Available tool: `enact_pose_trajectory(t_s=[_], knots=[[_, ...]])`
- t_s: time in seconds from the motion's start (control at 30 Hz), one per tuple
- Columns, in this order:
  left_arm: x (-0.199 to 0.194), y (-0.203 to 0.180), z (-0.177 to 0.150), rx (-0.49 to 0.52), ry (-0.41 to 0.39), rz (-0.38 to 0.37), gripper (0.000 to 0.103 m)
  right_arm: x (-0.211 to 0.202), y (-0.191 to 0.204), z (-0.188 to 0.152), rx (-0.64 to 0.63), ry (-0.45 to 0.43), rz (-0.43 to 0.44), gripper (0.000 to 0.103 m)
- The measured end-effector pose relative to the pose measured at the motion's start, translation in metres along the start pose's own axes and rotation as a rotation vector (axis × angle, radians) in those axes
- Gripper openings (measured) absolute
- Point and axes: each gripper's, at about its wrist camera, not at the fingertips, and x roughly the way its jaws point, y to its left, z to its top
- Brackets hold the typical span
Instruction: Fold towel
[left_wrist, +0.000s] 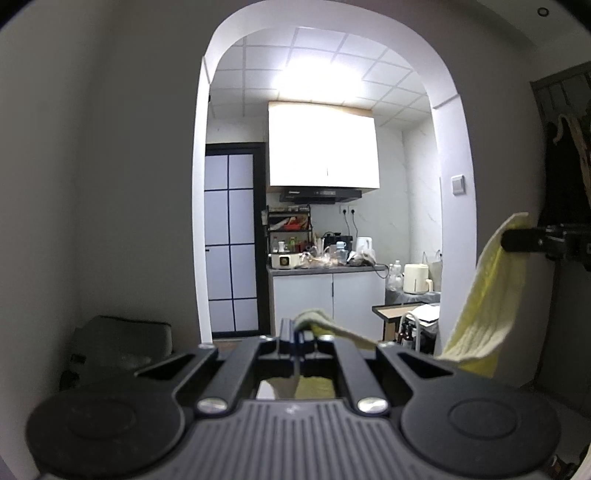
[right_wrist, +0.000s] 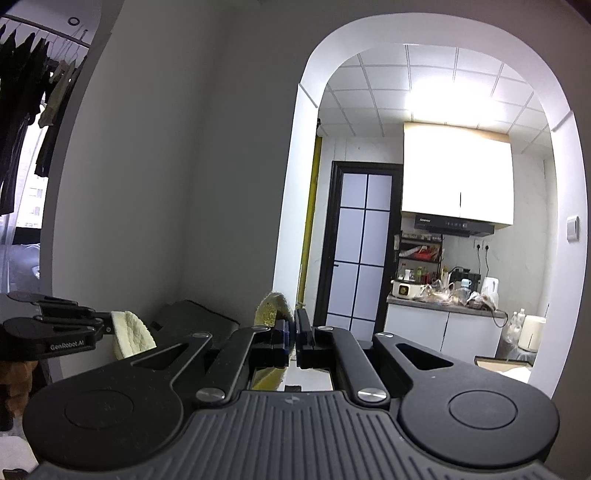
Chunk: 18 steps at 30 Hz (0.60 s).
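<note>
Yellow towel (left_wrist: 487, 295) held aloft, one edge in each gripper.
Left gripper (left_wrist: 301, 332) clenched on towel edge at its fingertips; right gripper (right_wrist: 291, 332) likewise pinches the cloth, which sags between and below them.

One towel (left_wrist: 487, 295), two tools, one kettle (left_wrist: 415, 278).

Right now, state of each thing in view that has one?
left gripper: jaws shut on the towel, held up
right gripper: jaws shut on the towel, held up
towel: lifted, hanging between the two grippers, not yet folded
glass-panel door: closed
upper cabinet: doors closed
lower cabinet: doors closed
ceiling light: on
</note>
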Motion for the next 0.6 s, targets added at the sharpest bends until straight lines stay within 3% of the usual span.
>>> enact_pose_trajectory(t_s=[0.3,0.6], knots=[[0.029,0.014,0.034,0.035,-0.034,-0.016,0.003,0.027,-0.001,0.018,-0.013,-0.014,-0.025,0.004],[0.071,0.028,0.046,0.048,-0.035,-0.003,0.003,0.072,-0.015,0.016,0.006,0.007,-0.035,0.004]])
